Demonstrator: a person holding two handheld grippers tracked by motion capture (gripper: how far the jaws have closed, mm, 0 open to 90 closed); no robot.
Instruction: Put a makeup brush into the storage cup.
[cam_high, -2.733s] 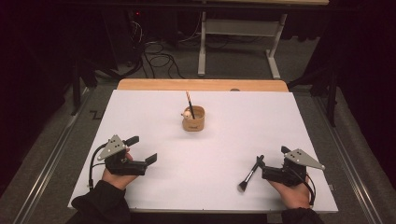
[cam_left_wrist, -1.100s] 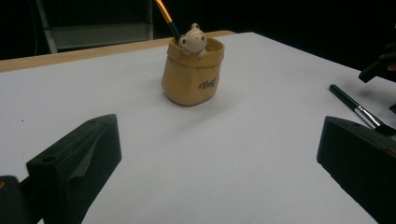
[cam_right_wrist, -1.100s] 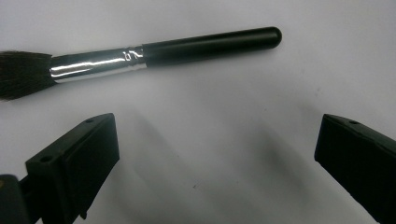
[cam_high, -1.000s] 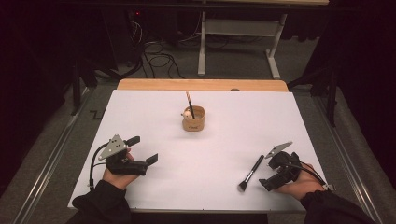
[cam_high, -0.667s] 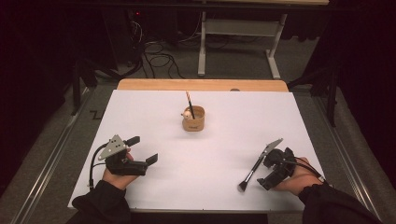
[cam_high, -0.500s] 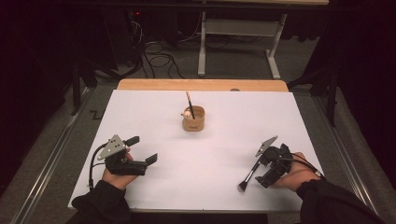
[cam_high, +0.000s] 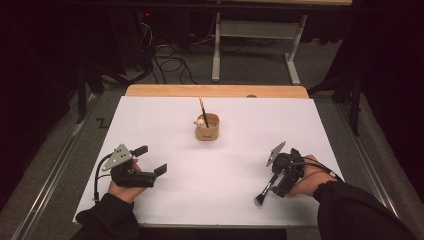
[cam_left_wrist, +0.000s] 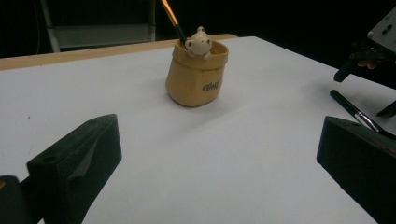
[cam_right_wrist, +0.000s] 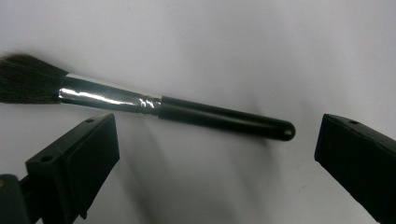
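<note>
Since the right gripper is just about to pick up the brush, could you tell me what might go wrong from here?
1. The makeup brush lies flat on the white table, with the open right gripper tilted over it; low jaws could scrape the table or roll the round handle away.
2. The jaws sit nearer the handle, so the bristle end may droop.
3. The small tan holder already has a pencil leaning inside; inserting the brush could tip it.
</note>
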